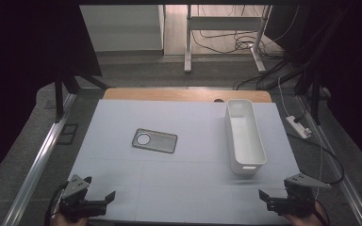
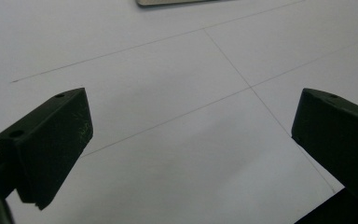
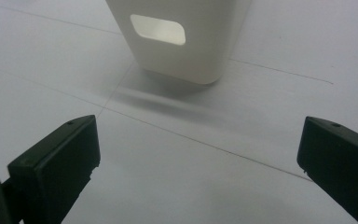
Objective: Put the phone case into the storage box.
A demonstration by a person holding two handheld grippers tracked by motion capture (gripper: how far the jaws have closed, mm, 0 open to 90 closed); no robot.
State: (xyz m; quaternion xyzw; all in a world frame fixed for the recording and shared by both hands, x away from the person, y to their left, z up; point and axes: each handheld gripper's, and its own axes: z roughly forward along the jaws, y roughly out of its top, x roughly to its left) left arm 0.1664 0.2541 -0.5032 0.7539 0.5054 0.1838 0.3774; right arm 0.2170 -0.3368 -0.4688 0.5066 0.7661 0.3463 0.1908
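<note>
Nearest to us, at the bottom corners of the high view, sit our two grippers: the left gripper [image 1: 99,197] and the right gripper [image 1: 272,200], both of matte black plastic with blocky, angular bodies and a grey three-cornered plate on top. In each gripper view the jaws rise as two thick, flat-faced black blocks with small screw holes, spread wide apart with nothing between them, so both are released.

Under them lies the table [image 1: 122,122], covered by a smooth, pale grey-white sheet crossed by faint thin lines; a strip of light wood shows along its far edge.

Ahead of the right gripper, near it, stands the tall, narrow white plastic bin [image 1: 245,136], oblong with rounded corners, smooth glossy walls and an open top. Its near end wall has a rounded oblong handle cut-out, seen close in the right gripper view [image 3: 182,42].

Farther out, ahead of the left gripper and well apart from it, lies the flat dark grey rectangular plate with rounded corners [image 1: 154,140], a round hole near its left end. It rests flat on the sheet, left of the bin and apart from it.
</note>
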